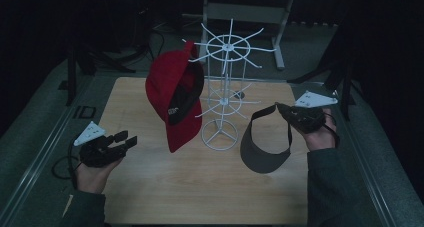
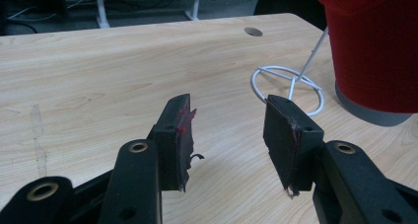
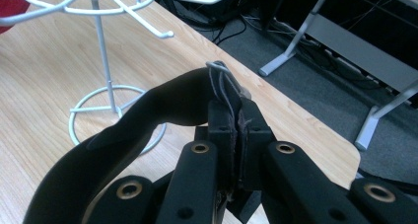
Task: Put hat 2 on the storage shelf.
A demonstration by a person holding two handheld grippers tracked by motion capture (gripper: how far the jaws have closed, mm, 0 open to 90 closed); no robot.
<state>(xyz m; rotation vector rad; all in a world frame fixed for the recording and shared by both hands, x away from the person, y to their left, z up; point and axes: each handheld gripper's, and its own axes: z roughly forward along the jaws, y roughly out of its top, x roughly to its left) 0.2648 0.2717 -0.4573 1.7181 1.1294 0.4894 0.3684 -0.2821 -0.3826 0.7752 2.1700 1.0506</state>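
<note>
While I hold the dark visor (image 1: 264, 146) by its strap in the right gripper (image 1: 286, 111), the fingers (image 3: 223, 130) clenched on a thin fold of the band, my main worry is the grip itself: in the right gripper view only a narrow edge of fabric sits between the pads, and a tug against a hook could pull it free and drop the visor onto the bench (image 1: 165, 197). It hangs just right of the white wire rack (image 1: 222, 94), brim low and close to the bench surface, so a careless sweep could drag the brim across the rack's ring base (image 3: 111, 113) and shove the light stand. The rack looks easy to tip, I judge, since the red cap (image 1: 175, 99) already weighs on its left side. Catching a spoke with the strap loop from the wrong angle could also spin the upper wheel and swing the cap off. The left gripper (image 1: 122, 139) rests low at the bench's left, its fingers (image 2: 177, 140) released and spread with nothing between them, well apart from the rack, so it could steady the base if needed. Open room lies in front of the rack and toward me; the right bench edge is near my right hand, and the far edge lies just behind the stand.
</note>
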